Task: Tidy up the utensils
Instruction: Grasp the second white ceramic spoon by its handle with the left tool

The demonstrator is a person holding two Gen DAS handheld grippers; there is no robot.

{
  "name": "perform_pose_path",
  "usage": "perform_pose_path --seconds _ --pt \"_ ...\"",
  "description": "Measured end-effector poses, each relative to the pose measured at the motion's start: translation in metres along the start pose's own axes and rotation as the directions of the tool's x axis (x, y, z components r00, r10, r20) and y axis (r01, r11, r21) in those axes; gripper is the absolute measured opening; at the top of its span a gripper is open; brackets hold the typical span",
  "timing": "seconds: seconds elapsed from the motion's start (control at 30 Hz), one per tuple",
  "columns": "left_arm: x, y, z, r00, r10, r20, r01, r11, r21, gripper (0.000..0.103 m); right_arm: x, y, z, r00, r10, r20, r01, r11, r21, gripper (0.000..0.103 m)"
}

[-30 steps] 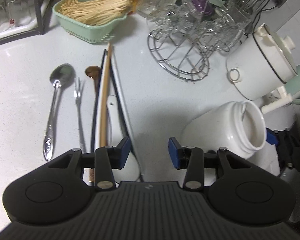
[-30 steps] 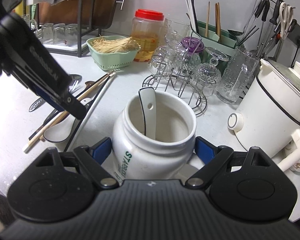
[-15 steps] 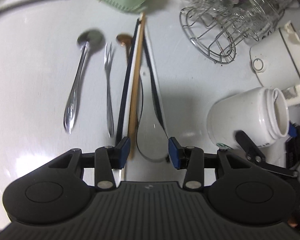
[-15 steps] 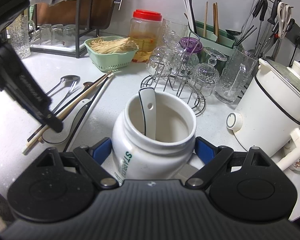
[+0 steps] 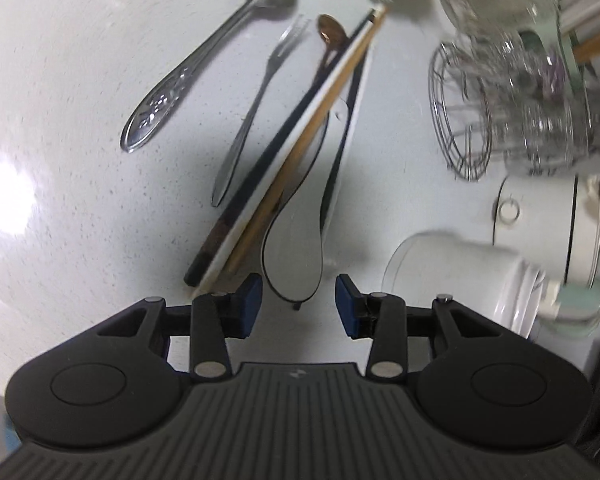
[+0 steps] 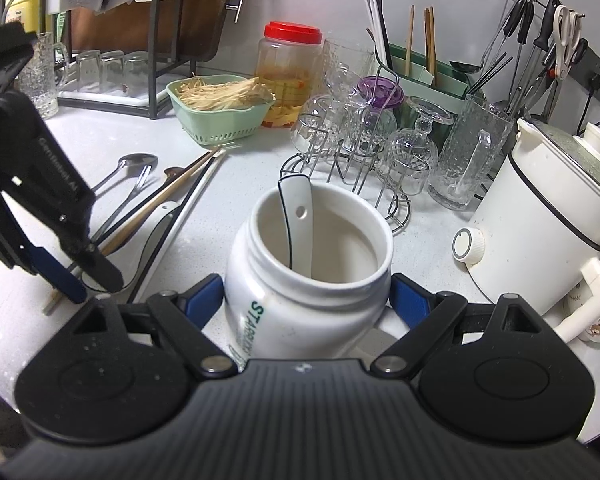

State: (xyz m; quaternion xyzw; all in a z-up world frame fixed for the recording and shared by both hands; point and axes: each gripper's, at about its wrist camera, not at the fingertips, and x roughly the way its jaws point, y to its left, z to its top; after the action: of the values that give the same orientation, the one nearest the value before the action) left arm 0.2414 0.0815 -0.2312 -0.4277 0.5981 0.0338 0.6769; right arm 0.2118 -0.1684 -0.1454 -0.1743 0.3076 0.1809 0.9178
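Note:
A white ceramic spoon with a black rim lies on the counter, its bowl end just in front of my left gripper. The jaws are closing, and the blue pads stand apart from the spoon. Beside it lie black, white and wooden chopsticks, a fork, a small brown spoon and a large metal spoon. My right gripper is shut on a white jar, pads pressed to its sides. Another white spoon stands in it. The left gripper hangs over the utensils.
A green basket stands behind the utensils, with a red-lidded jar beyond it. A wire rack of glasses and a white electric pot are to the right. A green holder with chopsticks is at the back.
My left gripper has dropped toward the utensils and rolled, so the white spoon's bowl now lies right before its jaws. The right gripper and jar have not moved.

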Motion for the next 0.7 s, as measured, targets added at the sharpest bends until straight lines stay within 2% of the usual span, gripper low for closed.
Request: perform_pose_path --seconds 0.27,0.33,0.4,0.53,0.7 --pt "0.0009 0.0022 0.0018 0.998 0.019 0.056 -0.015 0.997 -0.073 0.033 0.0001 0.0000 -0.0006 1.000 0.000 0.000 0.000 1.000 -0.002 0.092" --pt "0.0014 0.0014 0.0018 0.998 0.032 0.062 -0.028 0.997 -0.069 0.028 0.0000 -0.0001 -0.0004 1.000 0.000 0.001 0.000 1.000 -0.003 0.092" --pt "0.0031 0.0013 0.0016 0.996 0.049 0.069 -0.044 0.996 -0.072 0.017 0.0002 -0.0001 -0.0005 1.000 0.002 0.002 -0.002 1.000 -0.003 0.092" --pt "0.0020 0.0019 0.0005 0.994 0.069 0.082 -0.064 0.996 -0.066 0.012 -0.0001 0.0000 -0.0006 1.000 0.001 0.004 -0.001 1.000 -0.004 0.092" --pt "-0.0047 -0.0047 -0.0021 0.989 0.098 0.107 -0.097 0.995 -0.015 0.006 0.0002 0.0003 -0.0004 1.000 0.001 0.009 -0.001 1.000 -0.005 0.092"
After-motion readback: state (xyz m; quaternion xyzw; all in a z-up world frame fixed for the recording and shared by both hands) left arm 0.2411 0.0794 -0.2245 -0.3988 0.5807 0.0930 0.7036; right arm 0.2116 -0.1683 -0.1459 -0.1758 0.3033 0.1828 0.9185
